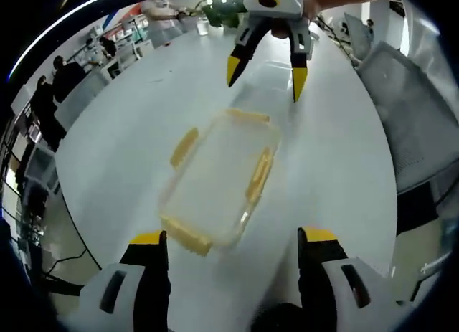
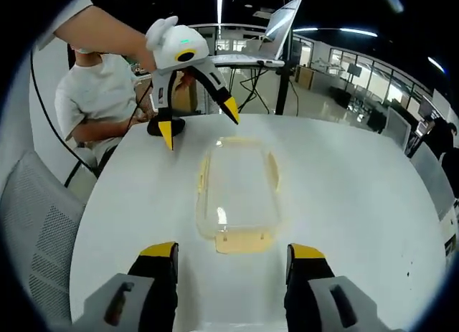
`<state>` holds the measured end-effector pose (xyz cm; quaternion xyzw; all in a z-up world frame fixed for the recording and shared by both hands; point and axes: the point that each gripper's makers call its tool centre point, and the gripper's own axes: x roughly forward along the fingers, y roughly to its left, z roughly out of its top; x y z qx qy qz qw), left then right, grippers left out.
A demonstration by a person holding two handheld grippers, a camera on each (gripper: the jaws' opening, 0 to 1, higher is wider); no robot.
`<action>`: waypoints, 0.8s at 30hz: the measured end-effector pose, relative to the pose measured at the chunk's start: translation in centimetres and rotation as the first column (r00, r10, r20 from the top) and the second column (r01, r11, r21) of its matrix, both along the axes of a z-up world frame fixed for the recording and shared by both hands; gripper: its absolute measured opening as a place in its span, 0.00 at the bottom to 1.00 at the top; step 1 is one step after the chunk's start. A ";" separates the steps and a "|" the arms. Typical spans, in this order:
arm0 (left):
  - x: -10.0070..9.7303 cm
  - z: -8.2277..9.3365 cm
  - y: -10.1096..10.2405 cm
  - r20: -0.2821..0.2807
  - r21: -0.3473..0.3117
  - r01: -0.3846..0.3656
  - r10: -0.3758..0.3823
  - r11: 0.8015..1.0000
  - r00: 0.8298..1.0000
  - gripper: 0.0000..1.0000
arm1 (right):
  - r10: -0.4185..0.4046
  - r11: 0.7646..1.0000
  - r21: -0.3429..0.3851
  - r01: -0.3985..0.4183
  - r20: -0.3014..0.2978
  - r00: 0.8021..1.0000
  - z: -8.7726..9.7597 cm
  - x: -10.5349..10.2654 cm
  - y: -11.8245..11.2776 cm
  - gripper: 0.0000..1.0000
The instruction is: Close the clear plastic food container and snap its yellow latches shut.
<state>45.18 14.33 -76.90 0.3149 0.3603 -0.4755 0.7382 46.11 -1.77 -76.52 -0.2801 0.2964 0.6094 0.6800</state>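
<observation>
A clear plastic food container (image 1: 219,181) (image 2: 238,192) lies on the white round table (image 1: 337,167) (image 2: 344,203) with its lid on it. Yellow latches (image 1: 184,147) (image 2: 244,240) stick out at its sides and ends. My left gripper (image 1: 233,239) stands open just short of the container's near end; it also hangs above the far end in the right gripper view (image 2: 199,127). My right gripper (image 2: 231,252) is open too, near the opposite end, with nothing between its fingers. From the left gripper view it hovers beyond the container (image 1: 262,75), jaws apart.
A seated person in a white shirt (image 2: 100,102) is at the table's far left edge. Grey mesh chairs (image 1: 412,110) (image 2: 36,231) stand by the table. A black stand (image 2: 283,67) and desks with other people fill the office behind.
</observation>
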 end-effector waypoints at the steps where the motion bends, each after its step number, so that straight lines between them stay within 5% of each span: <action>1: 0.1 0.0 0.0 0.001 0.005 0.003 -0.003 1.000 1.000 0.72 | 0.001 1.000 0.000 -0.001 -0.002 1.000 0.0 0.0 0.0 0.59; 4: -0.2 -0.4 0.3 -0.001 0.050 0.068 -0.068 0.996 0.998 0.73 | 0.007 1.000 -0.008 -0.007 0.000 1.000 -0.3 0.3 0.0 0.58; 24: 1.4 -1.1 1.5 0.010 0.113 0.140 -0.143 0.984 0.990 0.68 | 0.050 0.998 -0.037 -0.050 -0.006 0.999 -1.3 0.6 0.8 0.56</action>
